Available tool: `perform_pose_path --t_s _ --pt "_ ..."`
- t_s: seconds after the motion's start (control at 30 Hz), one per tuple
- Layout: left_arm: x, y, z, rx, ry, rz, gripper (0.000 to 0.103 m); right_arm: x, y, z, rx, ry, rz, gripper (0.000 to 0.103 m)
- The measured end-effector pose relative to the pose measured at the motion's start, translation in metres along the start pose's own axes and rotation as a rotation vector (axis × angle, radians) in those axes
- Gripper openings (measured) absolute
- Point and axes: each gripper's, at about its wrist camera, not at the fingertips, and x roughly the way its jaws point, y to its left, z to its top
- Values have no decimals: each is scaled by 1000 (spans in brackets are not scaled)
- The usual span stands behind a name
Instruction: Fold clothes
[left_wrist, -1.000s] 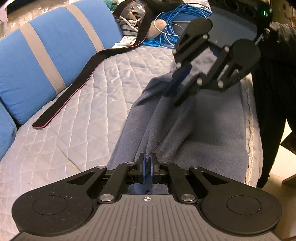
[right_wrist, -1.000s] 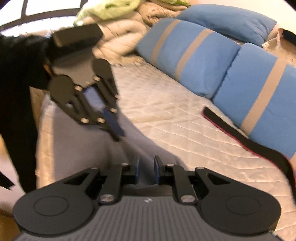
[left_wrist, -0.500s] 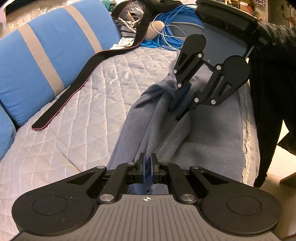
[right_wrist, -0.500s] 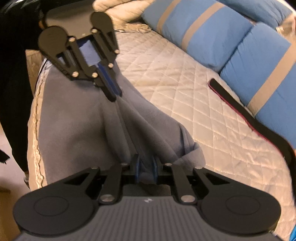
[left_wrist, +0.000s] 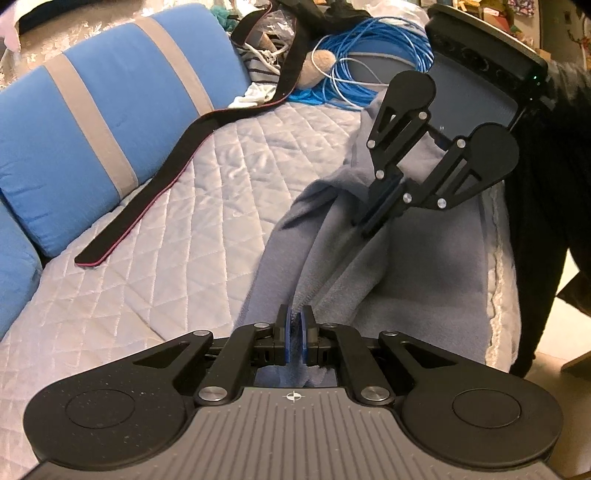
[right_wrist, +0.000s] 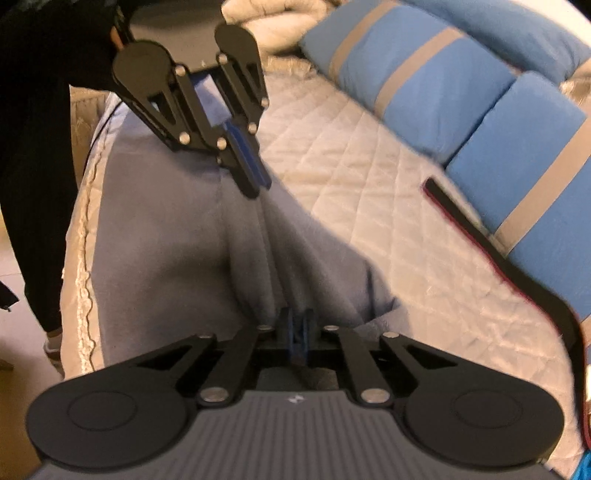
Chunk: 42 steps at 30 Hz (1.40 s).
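1. Bed (left_wrist: 177, 236): one, quilted white cover. It carries everything else; the garment lies along its near edge on the person's side.
2. Garment (left_wrist: 424, 295): one, grey-blue fleece, spread flat over the right part of the bed in the left wrist view, with one edge pulled up into a taut ridge between the two grippers. Cannot tell what kind of garment it is.
3. Cushions (left_wrist: 110, 122): at least two in the left wrist view and three in the right, blue with grey stripes, along the far side of the bed, well apart from the garment.
4. Strap (left_wrist: 155, 192): one, black with a red edge, lying on the quilt beside the cushions, not touching the garment.
5. Cable (left_wrist: 373, 70): one blue coil, at the far end of the bed among clutter.
6. Left gripper (left_wrist: 294, 334): one, fingers clenched on the garment edge, cloth visible between the blue pads.
7. Right gripper (right_wrist: 297, 338): one, fingers clenched on the same edge further along; picture a bit blurred, but cloth sits between the pads.
8. Step, as a judgement: both pinches are set, so the fold is starting, early in the task.
9. Next move calls for lifting both grippers together, keeping the edge taut, and carrying it across the flat part so the halves line up. Uneven lift would skew the fold.
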Motion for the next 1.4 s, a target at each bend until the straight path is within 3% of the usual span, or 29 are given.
perform_pose_path --t_s 0.1,0.17,0.2,0.3,0.43,0.6,0.77,1.0,1.07,1.17,1.2,1.3,1.37,1.4 --pt "-19 9 6 -19 -72 -2 11 -13 -7 4 27 -52 -18 5" --pt "-30 15 9 -73 -170 15 41 -19 -11 6 39 -82 -31 5" --pt "-33 16 11 -93 -209 10 45 -23 -13 8 46 -97 -37 5" --pt "-29 2 21 -66 -257 -7 46 -29 -16 10 46 -123 -56 5" --pt "-2 -26 35 56 -211 5 46 -36 -19 11 50 -147 -70 5" --pt "17 -27 46 90 -220 -44 44 -40 -19 8 50 -164 -62 5" --pt "30 -20 52 124 -193 -125 27 -39 -18 5 37 -165 -55 5" --pt "43 -14 54 127 -152 -223 25 -43 -15 3 10 -179 -52 5" --pt "46 -14 54 119 -132 -247 6 -44 -15 1 8 -180 -49 5" --pt "44 -13 54 109 -127 -247 5 -45 -16 -1 16 -181 -43 5" --pt "43 -13 53 109 -123 -239 5 -46 -18 -1 22 -185 -43 14" --pt "38 -13 50 107 -119 -218 5 -58 -29 -5 59 -220 -91 55" --pt "36 -17 49 124 -113 -218 5 -71 -43 -12 109 -243 -117 72" --pt "35 -20 48 140 -108 -220 5 -76 -52 -17 149 -248 -111 73"
